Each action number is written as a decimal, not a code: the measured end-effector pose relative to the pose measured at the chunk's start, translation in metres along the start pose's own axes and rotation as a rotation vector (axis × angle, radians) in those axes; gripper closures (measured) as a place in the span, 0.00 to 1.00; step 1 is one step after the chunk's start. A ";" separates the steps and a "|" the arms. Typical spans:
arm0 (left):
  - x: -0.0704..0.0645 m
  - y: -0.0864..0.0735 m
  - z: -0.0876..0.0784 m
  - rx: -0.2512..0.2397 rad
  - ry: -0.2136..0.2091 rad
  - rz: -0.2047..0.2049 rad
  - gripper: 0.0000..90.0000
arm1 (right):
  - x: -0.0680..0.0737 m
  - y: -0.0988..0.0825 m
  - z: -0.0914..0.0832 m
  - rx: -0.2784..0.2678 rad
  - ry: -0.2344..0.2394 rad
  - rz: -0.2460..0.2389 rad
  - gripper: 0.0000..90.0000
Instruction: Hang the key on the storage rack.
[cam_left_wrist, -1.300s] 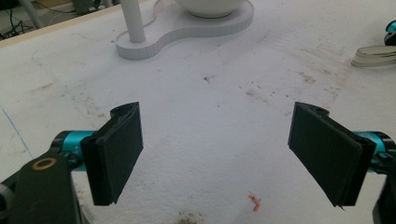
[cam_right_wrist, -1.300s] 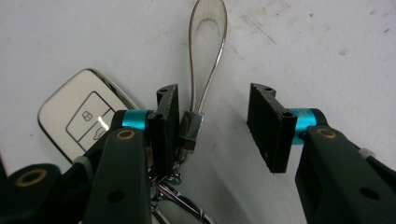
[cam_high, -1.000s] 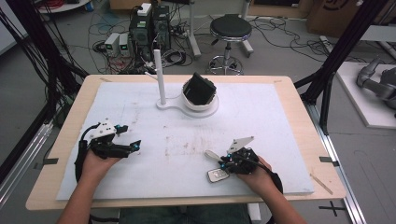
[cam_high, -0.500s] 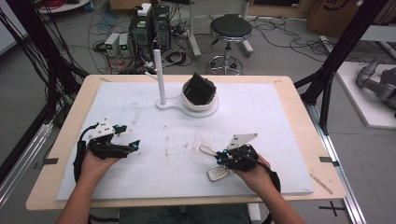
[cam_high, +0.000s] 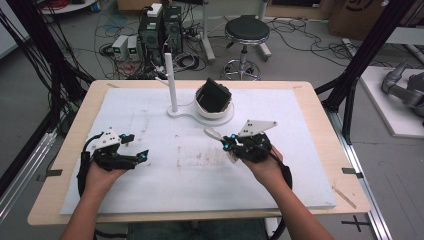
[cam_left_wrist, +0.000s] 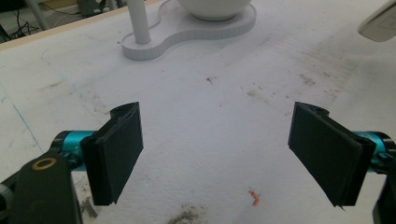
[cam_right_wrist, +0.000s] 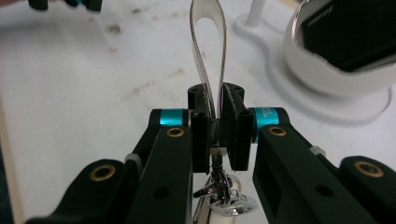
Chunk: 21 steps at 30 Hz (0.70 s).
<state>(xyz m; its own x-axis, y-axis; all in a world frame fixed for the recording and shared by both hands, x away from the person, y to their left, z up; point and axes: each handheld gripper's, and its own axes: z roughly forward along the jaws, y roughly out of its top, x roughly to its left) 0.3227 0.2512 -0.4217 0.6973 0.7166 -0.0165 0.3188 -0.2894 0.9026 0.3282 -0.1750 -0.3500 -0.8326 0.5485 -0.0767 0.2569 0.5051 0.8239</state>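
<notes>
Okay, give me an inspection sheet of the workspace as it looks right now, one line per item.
Surface: wooden table under a white sheet, smudged with brown marks.
Job's things: white stand with an upright post and a white bowl holding a black object; a pale strap loop with metal hardware hanging below it.
Clutter: a small orange scrap on the sheet.
Grippers: left tongs open, nothing between them; right tongs shut on the strap loop.
Cables: a black cable loops at the left wrist.
Surroundings: stool, computer boxes, floor wiring.
</notes>
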 end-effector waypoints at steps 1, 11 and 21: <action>0.000 0.000 0.000 0.000 0.001 0.001 0.20 | 0.000 0.000 0.000 0.000 0.000 0.000 0.92; 0.001 -0.001 -0.001 -0.004 0.003 -0.003 0.20 | -0.019 0.046 0.016 -0.027 -0.022 -0.010 0.92; 0.001 0.001 -0.001 -0.006 0.000 0.001 0.20 | -0.035 0.091 0.035 -0.016 -0.068 -0.029 0.92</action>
<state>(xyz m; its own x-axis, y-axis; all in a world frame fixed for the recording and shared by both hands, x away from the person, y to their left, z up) 0.3227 0.2520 -0.4207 0.6974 0.7165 -0.0158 0.3146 -0.2863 0.9050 0.3977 -0.1249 -0.2916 -0.8041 0.5783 -0.1379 0.2253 0.5111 0.8295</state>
